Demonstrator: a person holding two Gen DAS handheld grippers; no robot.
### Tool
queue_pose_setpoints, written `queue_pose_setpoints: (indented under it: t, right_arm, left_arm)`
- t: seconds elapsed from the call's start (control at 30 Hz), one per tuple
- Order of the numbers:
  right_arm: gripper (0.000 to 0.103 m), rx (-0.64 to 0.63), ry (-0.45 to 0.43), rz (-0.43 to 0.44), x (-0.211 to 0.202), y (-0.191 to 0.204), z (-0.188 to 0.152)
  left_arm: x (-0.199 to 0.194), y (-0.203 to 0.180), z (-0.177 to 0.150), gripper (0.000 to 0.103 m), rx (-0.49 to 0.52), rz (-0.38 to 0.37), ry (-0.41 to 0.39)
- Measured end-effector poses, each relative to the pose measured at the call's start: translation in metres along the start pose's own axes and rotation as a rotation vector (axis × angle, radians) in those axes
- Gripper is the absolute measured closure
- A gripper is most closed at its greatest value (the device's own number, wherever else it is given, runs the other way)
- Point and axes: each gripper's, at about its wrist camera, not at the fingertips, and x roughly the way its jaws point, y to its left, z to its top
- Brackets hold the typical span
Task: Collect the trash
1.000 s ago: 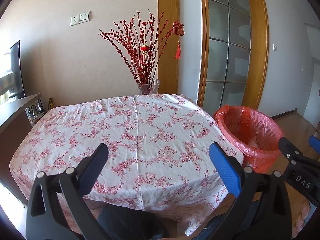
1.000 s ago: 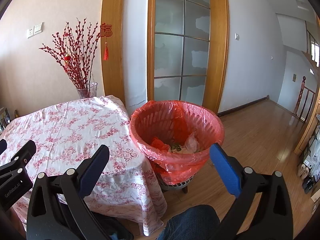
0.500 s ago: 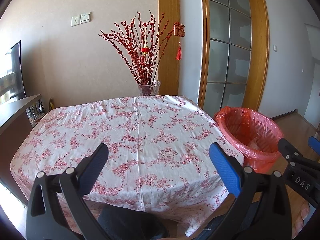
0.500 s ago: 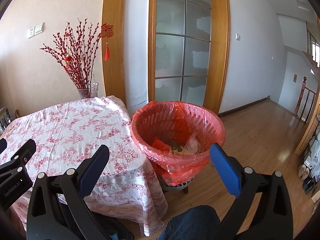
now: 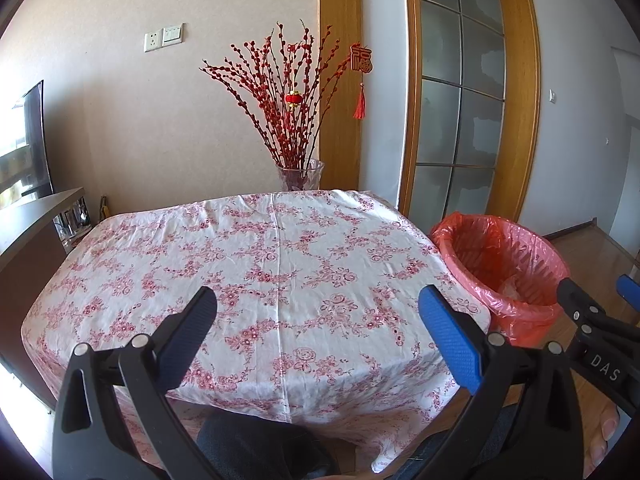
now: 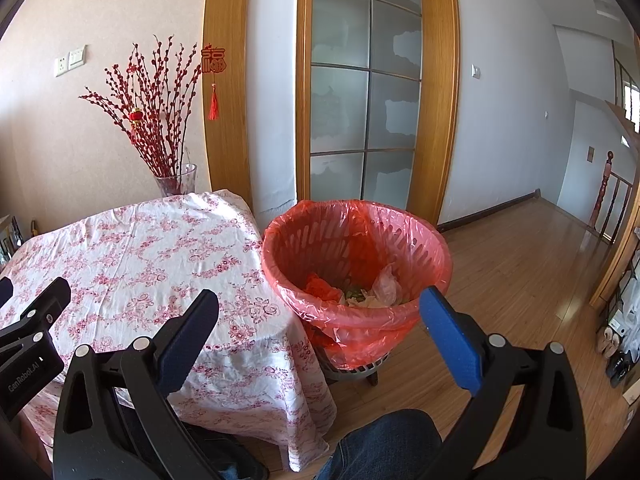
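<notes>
Two tongs [image 5: 318,316] [image 6: 320,316] agape — crinkly red-lined round bin [image 6: 356,280] beside floral tablecloth [image 6: 140,256].

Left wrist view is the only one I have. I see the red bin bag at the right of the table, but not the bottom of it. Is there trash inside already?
Observer: Yes. In the right wrist view the bin holds a red scrap, a clear plastic piece and some pale bits.
Operator: Does the right gripper carry anything?
Observer: No. The right gripper is open, with nothing between its fingers.
Operator: Does the bag sit on the floor?
Observer: No, the bag lines a slotted basket that stands on a grey base on the wooden floor.
</notes>
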Motion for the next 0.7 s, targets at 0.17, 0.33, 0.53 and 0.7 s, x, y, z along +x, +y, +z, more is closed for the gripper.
queue_pose_setpoints:
  t: [0.17,0.33,0.53,0.7]
  right_arm:
    - [0.003,0.001,0.000,0.000,0.0001,0.0003,-0.0003]
    - [0.003,0.000,0.001,0.000,0.0003,-0.0003,-0.0003]
    - [0.003,0.004,0.002,-0.001,0.0017,-0.0014,-0.0016]
    - [0.003,0.005,0.005,-0.003,0.0039,-0.0007,-0.0021]
  left_arm:
    - [0.0002,-0.0004,-0.0006,0.004,-0.002,0.000,0.002]
    - [0.0001,0.0001,-0.0008,0.004,-0.003,0.000,0.003]
    - [0.0017,-0.0006,-0.0023,0.004,-0.005,0.002,0.009]
    - [0.0023,-0.0013,-0.0030,0.004,-0.005,0.003,0.011]
